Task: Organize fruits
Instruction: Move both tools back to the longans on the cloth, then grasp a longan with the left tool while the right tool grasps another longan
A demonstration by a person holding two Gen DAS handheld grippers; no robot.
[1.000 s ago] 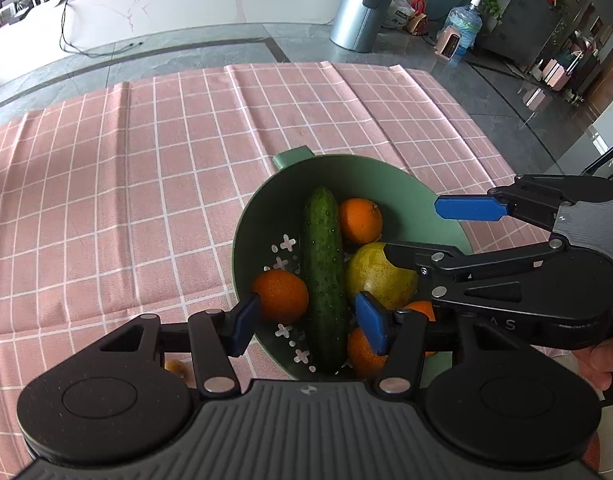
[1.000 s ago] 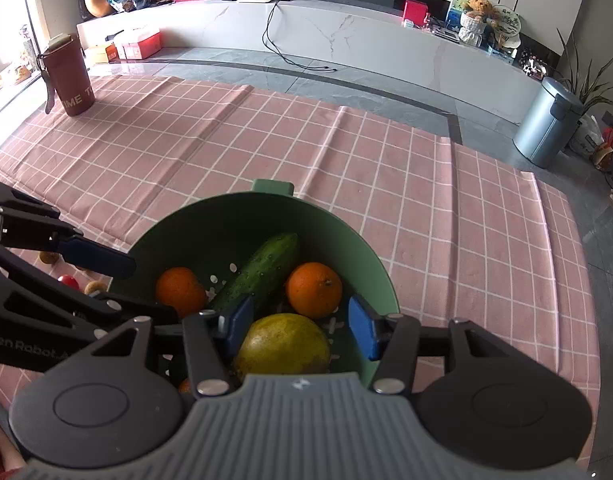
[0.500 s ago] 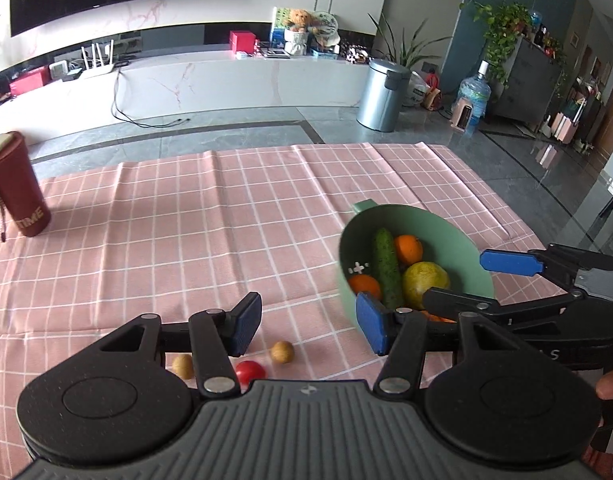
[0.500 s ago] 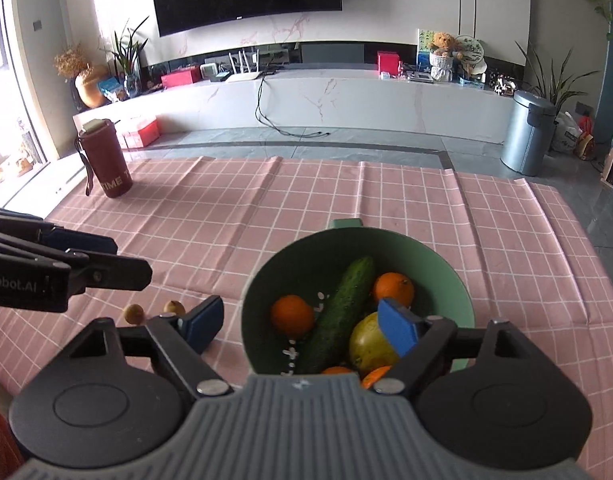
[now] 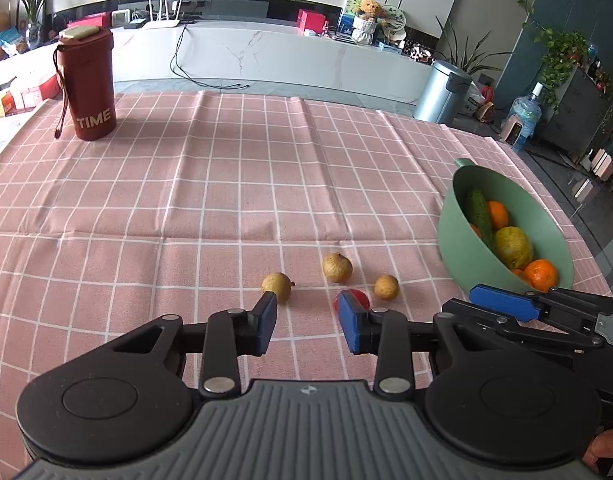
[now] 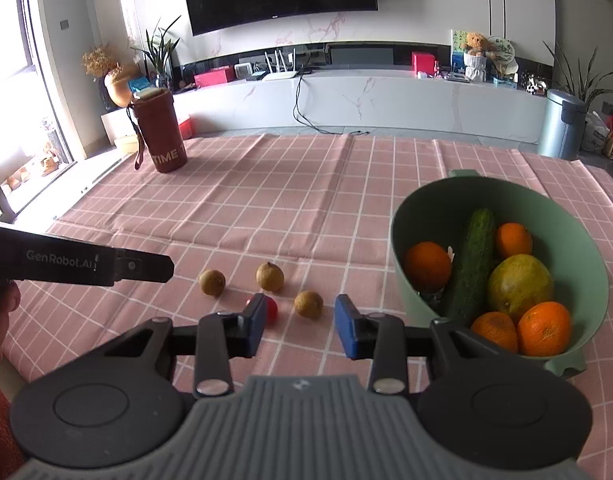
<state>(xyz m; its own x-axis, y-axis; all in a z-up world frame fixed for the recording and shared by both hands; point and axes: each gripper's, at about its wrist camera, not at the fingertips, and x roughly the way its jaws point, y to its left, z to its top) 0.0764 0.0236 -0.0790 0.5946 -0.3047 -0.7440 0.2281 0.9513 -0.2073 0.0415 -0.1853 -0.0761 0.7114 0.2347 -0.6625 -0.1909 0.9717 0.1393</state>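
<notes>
Both hand-held grippers, left [image 5: 308, 322] and right [image 6: 299, 325], hover released and empty above the pink checked tabletop [image 5: 186, 200]. Three small tan round fruits [image 6: 309, 303] and one small red round fruit [image 5: 355, 298] lie loose at nine o'clock from the green plastic bowl [image 6: 402, 248]; light and prone to rolling, they likely need gentle pinching across the middle.
</notes>
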